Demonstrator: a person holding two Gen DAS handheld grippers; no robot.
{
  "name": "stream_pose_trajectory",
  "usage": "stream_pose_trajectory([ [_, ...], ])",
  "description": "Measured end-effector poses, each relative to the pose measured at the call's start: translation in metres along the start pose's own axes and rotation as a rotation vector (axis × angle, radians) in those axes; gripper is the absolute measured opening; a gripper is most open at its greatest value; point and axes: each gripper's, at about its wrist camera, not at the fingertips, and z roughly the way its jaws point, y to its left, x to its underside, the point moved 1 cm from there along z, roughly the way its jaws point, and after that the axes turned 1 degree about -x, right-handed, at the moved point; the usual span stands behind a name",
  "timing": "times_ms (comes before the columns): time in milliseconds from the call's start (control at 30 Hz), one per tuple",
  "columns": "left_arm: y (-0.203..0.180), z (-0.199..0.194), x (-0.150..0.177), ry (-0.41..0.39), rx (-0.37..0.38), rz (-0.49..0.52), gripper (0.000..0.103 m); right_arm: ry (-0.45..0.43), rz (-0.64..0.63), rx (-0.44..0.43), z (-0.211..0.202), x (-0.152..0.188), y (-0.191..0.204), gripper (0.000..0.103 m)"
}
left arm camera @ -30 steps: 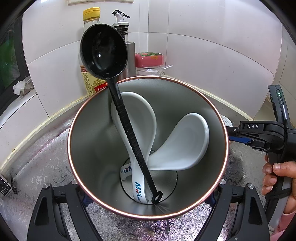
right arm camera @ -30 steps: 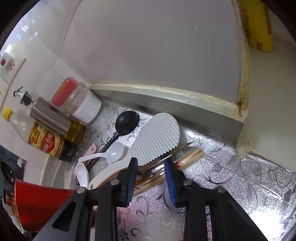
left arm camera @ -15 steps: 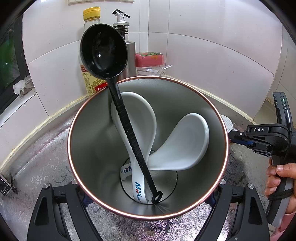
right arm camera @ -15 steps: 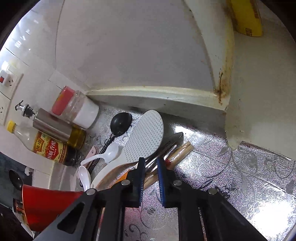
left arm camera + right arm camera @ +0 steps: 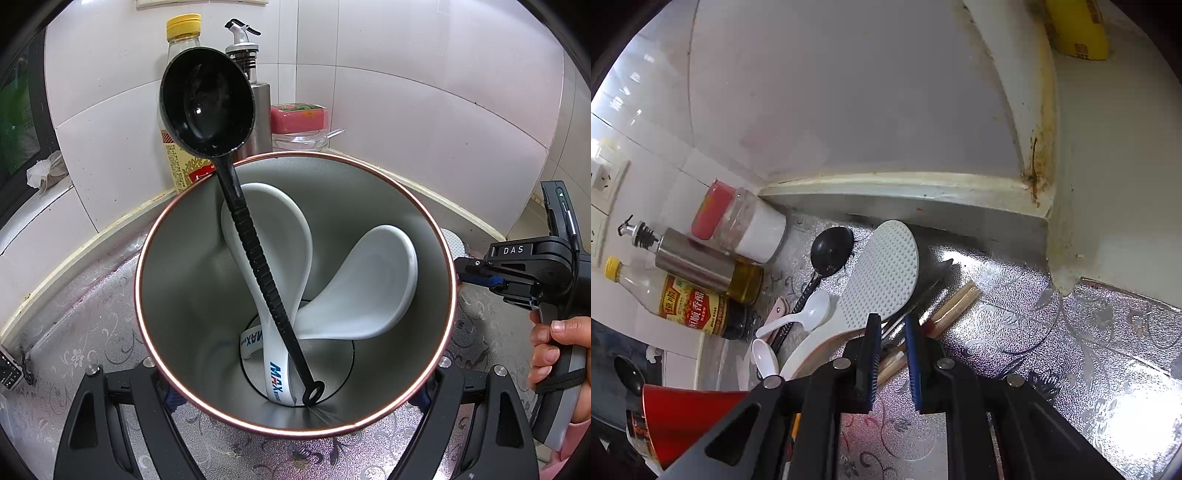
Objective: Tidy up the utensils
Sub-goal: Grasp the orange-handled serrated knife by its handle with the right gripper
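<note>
A red metal cup (image 5: 369, 192) holding spoons was clamped by the left gripper (image 5: 295, 373); the right gripper (image 5: 892, 334) was nearly closed over chopsticks (image 5: 955, 304), grasp unclear.

A black ladle (image 5: 207, 101) and two white spoons (image 5: 364, 288) crowd the steel cup (image 5: 177, 280), leaving open room only along its near left wall. On the foil-lined counter (image 5: 1089, 350), a rice paddle (image 5: 882, 275), knife (image 5: 932, 280), chopsticks (image 5: 955, 304), small spoons (image 5: 812, 310) and a second ladle (image 5: 831, 251) lie heaped against bottles (image 5: 690, 295) and a jar (image 5: 746, 225); the stretch to the right lies bare up to the raised ledge (image 5: 923, 199).
</note>
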Motion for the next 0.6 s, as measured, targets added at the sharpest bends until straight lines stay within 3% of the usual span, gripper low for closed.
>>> stream_pose_trajectory([
  [600, -0.0001, 0.001, 0.0, 0.001, -0.001, -0.001, 0.089, 0.006, 0.072, -0.02, 0.0031, -0.0017, -0.0023, 0.016],
])
